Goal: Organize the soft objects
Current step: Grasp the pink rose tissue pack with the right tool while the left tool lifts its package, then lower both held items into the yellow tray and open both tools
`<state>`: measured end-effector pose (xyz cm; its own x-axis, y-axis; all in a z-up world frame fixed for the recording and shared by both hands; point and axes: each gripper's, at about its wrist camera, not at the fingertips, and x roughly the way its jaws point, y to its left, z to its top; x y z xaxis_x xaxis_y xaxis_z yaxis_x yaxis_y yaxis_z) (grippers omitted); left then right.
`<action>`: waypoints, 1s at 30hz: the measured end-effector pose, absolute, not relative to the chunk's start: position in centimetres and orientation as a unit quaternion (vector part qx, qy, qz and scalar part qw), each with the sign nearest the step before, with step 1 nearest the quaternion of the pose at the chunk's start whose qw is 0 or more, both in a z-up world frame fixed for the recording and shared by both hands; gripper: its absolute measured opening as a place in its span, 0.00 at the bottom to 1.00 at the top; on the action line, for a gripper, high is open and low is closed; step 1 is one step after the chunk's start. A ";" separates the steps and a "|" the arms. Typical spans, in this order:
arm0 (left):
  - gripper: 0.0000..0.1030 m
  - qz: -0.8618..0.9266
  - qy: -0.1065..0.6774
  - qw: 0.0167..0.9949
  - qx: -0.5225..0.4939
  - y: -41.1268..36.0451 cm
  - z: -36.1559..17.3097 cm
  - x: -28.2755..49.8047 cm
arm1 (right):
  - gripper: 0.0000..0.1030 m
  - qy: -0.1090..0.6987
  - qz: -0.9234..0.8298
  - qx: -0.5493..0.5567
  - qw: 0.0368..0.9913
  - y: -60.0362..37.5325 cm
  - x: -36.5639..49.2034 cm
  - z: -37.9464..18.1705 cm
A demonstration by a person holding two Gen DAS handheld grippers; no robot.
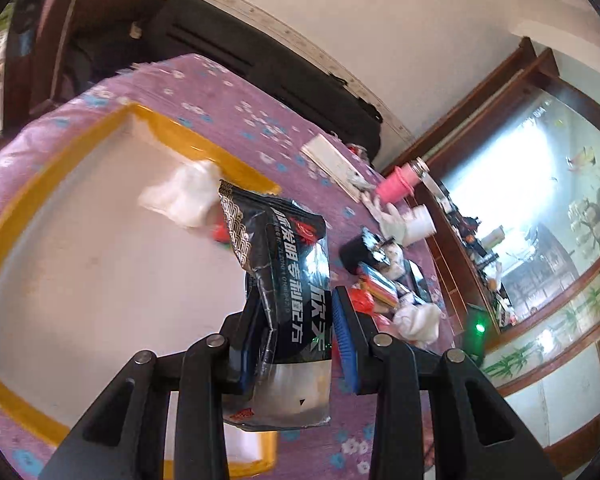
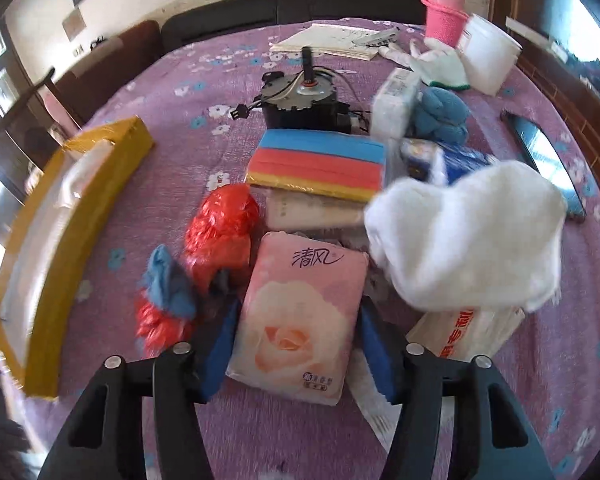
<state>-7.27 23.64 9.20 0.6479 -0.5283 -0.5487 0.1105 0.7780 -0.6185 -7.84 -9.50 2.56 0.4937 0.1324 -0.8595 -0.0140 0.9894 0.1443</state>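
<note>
My left gripper [image 1: 296, 336] is shut on a black foil pouch [image 1: 288, 280] with white characters and holds it over the yellow-rimmed box [image 1: 180, 136]. A white cloth [image 1: 184, 194] and something red lie inside the box. My right gripper [image 2: 298, 336] has its blue pads on both sides of a pink tissue pack [image 2: 300, 312] with a rose print, lying on the purple floral tablecloth [image 2: 180, 80]. A white fluffy cloth [image 2: 468, 236], a red plastic bag [image 2: 220, 228], a blue cloth [image 2: 168, 280] and a striped sponge pack [image 2: 320, 160] lie around it.
The yellow box [image 2: 60, 216] stands at the left in the right wrist view. A black motor unit [image 2: 300, 100], a blue towel [image 2: 444, 114], white gloves [image 2: 440, 64], a pink-sleeved bottle [image 2: 446, 16], a white tub [image 2: 488, 52], papers [image 2: 332, 42] and a phone [image 2: 548, 160] lie further back.
</note>
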 end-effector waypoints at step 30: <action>0.58 -0.070 0.410 0.874 -0.252 33.6 6.3 6.8 | 0.60 0.502 0.270 0.040 0.821 13.9 1.0 5.4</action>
